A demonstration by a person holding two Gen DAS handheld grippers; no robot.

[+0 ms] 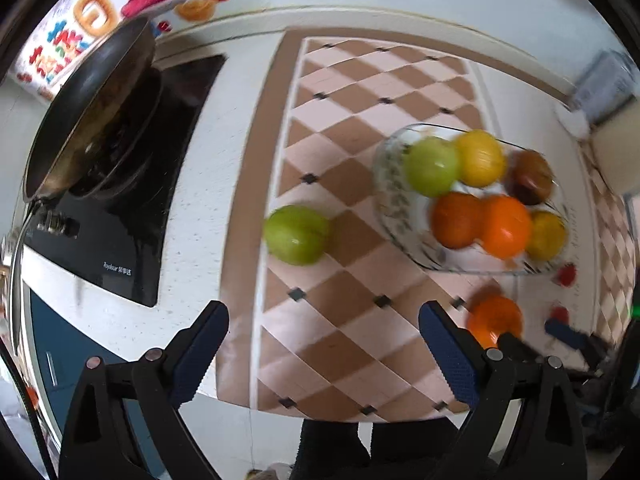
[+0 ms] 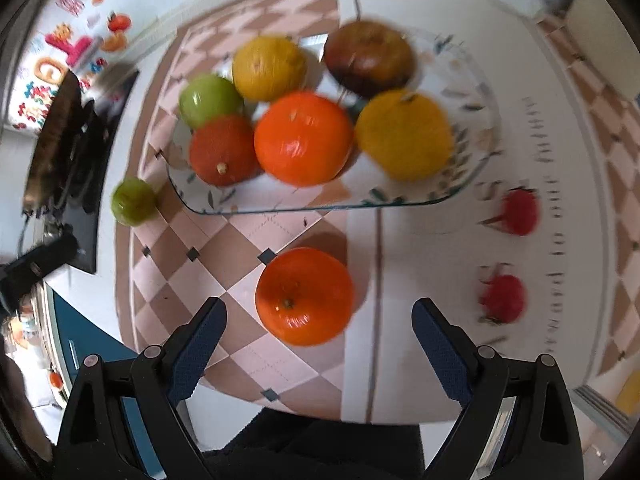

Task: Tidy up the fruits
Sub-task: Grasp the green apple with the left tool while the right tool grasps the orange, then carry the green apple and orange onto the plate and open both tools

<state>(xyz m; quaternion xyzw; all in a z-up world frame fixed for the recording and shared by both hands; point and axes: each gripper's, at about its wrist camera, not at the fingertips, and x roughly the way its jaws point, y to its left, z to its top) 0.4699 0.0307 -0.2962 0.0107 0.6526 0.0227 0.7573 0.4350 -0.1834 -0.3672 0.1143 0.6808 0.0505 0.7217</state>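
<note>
- The right gripper (image 2: 318, 354) is hanging wide and empty, just near of a loose orange (image 2: 304, 296) lying on the mat (image 2: 248, 356).
- The left gripper (image 1: 324, 354) is also gaping wide; a green apple (image 1: 297, 235) is sitting farther off, left of the glass tray (image 1: 394, 196).
- The orange is looking round, smooth and probably slippery; gripping across its widest middle seems best.
- The tray, holding six fruits, is lying just beyond; a pan (image 1: 88, 116) is standing far left, clear of the reach.

Black-framed left gripper (image 1: 324, 354) and right gripper (image 2: 319, 346), ribbed navy pads, silver pivot screws.
</note>
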